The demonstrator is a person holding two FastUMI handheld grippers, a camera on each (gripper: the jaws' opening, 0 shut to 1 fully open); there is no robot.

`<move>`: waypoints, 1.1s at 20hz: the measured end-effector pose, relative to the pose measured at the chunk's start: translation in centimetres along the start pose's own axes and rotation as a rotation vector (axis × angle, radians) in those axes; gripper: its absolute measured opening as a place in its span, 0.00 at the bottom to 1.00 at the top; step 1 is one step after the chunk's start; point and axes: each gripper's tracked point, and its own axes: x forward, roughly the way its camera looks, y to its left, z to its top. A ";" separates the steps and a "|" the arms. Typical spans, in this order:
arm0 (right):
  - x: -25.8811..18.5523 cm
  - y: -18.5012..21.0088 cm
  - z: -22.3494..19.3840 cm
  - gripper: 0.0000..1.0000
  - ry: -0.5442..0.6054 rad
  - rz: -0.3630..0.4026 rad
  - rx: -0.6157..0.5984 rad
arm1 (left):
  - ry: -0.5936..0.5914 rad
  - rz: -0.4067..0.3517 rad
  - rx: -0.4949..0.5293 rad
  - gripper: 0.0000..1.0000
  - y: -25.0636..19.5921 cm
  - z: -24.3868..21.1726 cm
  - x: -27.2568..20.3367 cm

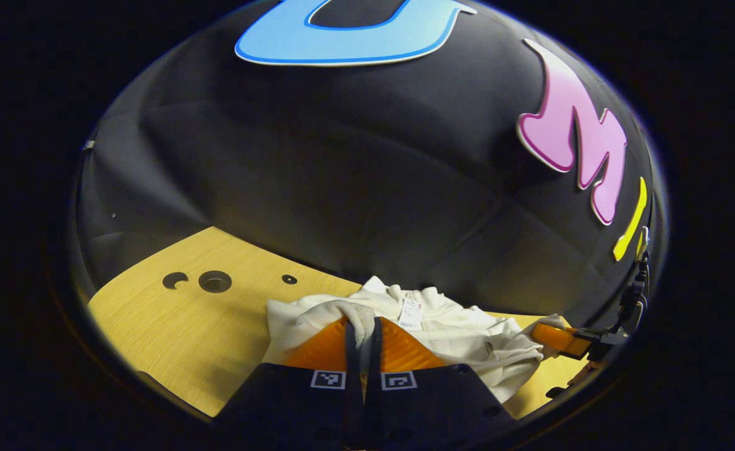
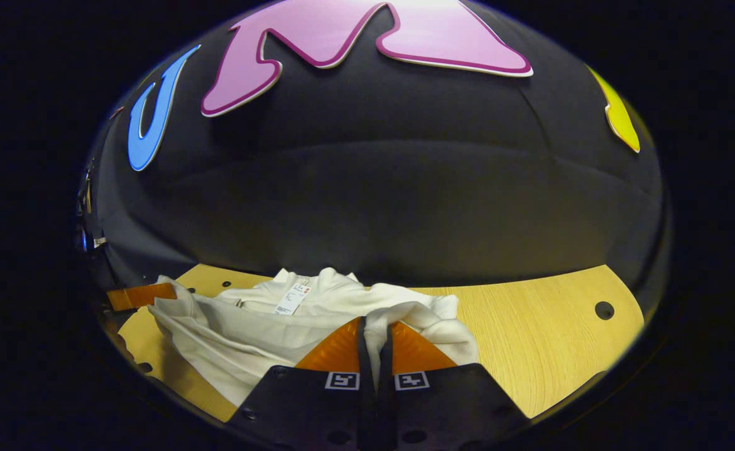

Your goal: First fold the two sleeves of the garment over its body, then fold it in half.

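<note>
A white garment [image 1: 449,332] lies bunched on the wooden table [image 1: 205,332], a paper tag [image 1: 411,313] showing near its collar. My left gripper [image 1: 362,326] is shut on a fold of the garment's cloth at its left side. In the right gripper view the same garment [image 2: 267,338] spreads to the left, its tag [image 2: 292,299] face up. My right gripper [image 2: 375,329] is shut on a fold of the garment at its right side. The right gripper [image 1: 561,338] also shows far right in the left gripper view, and the left gripper [image 2: 142,294] far left in the right gripper view.
The table [image 2: 530,338] has round holes [image 1: 215,281] on its left part and one hole [image 2: 604,309] near its right edge. The black booth wall stands close behind the garment. Bare wood lies left of the garment and to its right.
</note>
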 end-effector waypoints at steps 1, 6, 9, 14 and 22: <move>0.6 -0.2 0.2 0.06 -0.007 -0.012 0.004 | 0.002 0.008 0.009 0.06 0.4 0.1 0.5; 3.5 -0.4 0.3 0.00 -0.008 -0.069 -0.057 | 0.041 0.032 0.088 0.01 1.7 -0.8 3.6; 4.0 -0.2 0.1 0.16 -0.017 -0.069 -0.077 | 0.072 0.049 0.146 0.15 2.0 -2.0 4.3; 3.4 1.3 -0.6 0.59 0.016 -0.029 -0.057 | 0.068 0.056 0.139 0.22 1.2 -1.5 3.5; -3.8 1.8 3.1 0.99 -0.063 -0.104 -0.103 | 0.014 0.049 0.151 0.95 -0.8 3.7 -2.7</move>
